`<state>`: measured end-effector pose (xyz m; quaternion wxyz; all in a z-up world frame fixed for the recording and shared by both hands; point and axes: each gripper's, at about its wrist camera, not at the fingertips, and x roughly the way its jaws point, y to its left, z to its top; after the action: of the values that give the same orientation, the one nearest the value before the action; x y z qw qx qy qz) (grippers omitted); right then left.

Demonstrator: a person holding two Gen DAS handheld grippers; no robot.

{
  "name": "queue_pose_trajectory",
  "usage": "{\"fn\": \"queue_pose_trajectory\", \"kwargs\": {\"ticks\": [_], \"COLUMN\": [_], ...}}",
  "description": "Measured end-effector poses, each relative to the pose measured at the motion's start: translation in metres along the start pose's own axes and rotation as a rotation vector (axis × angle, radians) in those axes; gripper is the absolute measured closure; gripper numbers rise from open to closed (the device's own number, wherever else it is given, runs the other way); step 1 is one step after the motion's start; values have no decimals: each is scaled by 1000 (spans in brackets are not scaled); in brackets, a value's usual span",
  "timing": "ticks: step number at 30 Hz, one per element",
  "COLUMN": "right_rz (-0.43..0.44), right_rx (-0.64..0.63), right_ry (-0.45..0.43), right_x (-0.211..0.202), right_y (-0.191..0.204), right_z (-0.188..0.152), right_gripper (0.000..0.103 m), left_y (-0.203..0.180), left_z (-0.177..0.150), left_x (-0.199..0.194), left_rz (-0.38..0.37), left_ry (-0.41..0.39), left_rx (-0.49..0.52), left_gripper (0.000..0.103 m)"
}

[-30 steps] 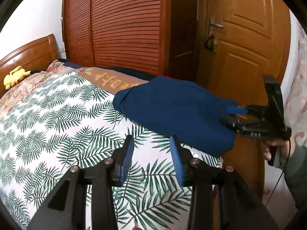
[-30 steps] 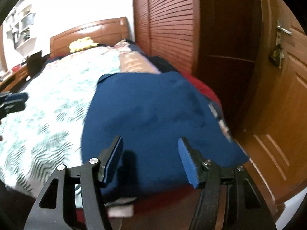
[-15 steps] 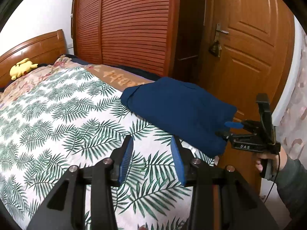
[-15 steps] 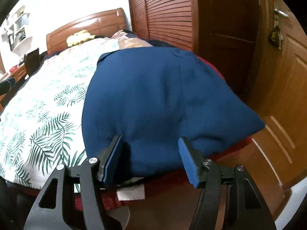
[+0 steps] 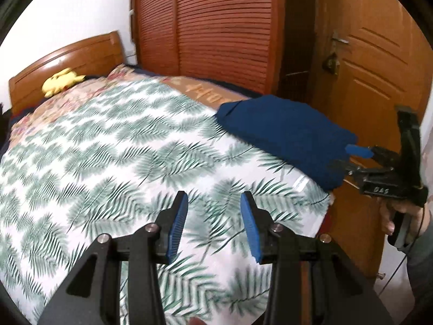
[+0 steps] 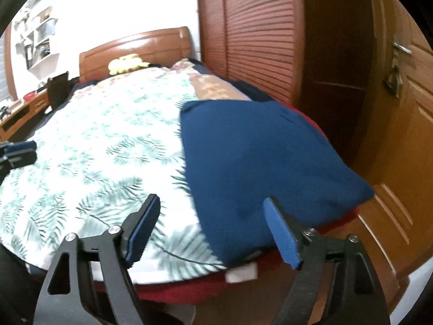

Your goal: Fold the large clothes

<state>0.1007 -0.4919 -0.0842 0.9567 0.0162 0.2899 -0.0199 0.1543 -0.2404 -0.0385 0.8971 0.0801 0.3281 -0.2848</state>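
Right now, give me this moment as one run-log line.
stage: folded blue garment lying at bed corner | left gripper: open, empty, over leaf-print bedspread | right gripper: open, empty, at garment's near edge

Matt navy cloth garment (image 6: 259,162) on a leaf-printed cotton-like bedspread (image 5: 113,157). Glossy varnished wood: headboard (image 5: 67,59), slatted wardrobe (image 5: 216,32), door (image 5: 373,75). Left tongs (image 5: 213,226): matt black plastic, ribbed blue pads (image 5: 179,224), metal screws.

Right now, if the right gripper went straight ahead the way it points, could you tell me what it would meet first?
Most likely the folded blue garment: the right gripper, fingers open, points at its near edge on the leaf-print bedspread. Depth is unclear, so the bedspread beside it could come first.
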Motion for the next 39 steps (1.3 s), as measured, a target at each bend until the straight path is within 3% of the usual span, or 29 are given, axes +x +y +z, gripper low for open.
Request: {"fn": "queue_pose_trajectory", "kwargs": {"ticks": [6,10,23,30,39], "right_rz": [87,142,279,291,342], "right_rx": [-40,-68,-133,-166,-192], "right_ry": [10,29,90,74,-22], "right_x": [22,41,79,64,8], "right_y": [60,98,200,243,280], "right_z": [7,7,8,5,16], "right_gripper": [17,16,16,15,15], "left_y": [41,67,144,163,168], "left_z": [-28,-47,-95,-121,-124], "left_x": [-1,-2,-23,-55,-139], "left_rz": [24,102,241,305,417], "left_ry": [38,62,76,67,-50], "left_rx": [-78,-117,-258,-340,-370], "left_gripper": [64,64,64,64,64]}}
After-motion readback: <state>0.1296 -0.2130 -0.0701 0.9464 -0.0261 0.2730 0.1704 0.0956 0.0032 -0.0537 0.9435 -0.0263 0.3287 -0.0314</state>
